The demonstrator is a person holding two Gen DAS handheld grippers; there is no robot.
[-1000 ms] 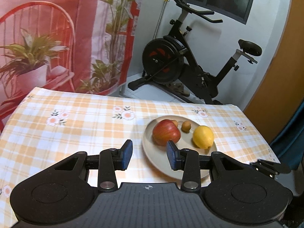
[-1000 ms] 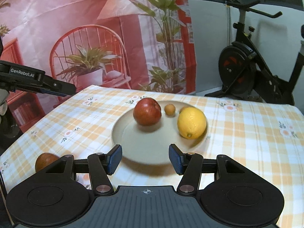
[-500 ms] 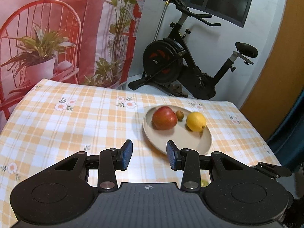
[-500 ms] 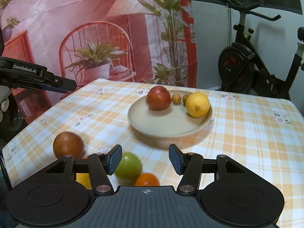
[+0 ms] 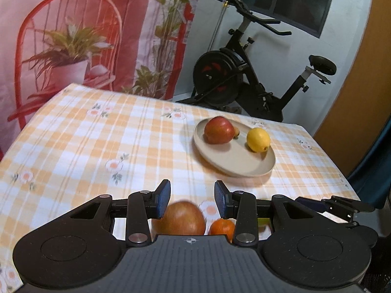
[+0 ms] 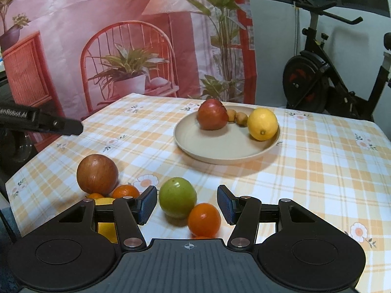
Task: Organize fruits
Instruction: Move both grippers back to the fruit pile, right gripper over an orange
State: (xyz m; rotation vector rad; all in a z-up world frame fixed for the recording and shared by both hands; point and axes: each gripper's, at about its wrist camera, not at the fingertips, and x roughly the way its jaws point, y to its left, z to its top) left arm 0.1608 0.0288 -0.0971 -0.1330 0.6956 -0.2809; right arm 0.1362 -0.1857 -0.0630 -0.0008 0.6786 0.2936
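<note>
A beige plate [image 6: 220,158] on the checked tablecloth carries a red apple [image 6: 212,114], a lemon [image 6: 262,124] and two small brown fruits [image 6: 235,116]. Loose fruit lies nearer: a brown-red round fruit [image 6: 97,174], a green apple [image 6: 177,200], an orange [image 6: 204,219], a mandarin [image 6: 125,191] and a yellow fruit [image 6: 106,219]. My right gripper [image 6: 187,204] is open, with the green apple between its pads and untouched. My left gripper [image 5: 192,199] is open above the brown-red fruit [image 5: 182,218] and an orange [image 5: 222,227]. The plate [image 5: 234,168] lies ahead to its right.
An exercise bike [image 5: 244,83] stands behind the table's far edge, beside a pink printed backdrop [image 5: 73,36]. A bare stretch of tablecloth [image 5: 85,146] lies left of the plate. The left gripper's finger [image 6: 48,122] juts in at the left of the right wrist view.
Both grippers have drawn back from the plate toward the table's near edge. The loose fruits have come into view under and between their fingers. Jaw widths look unchanged.
</note>
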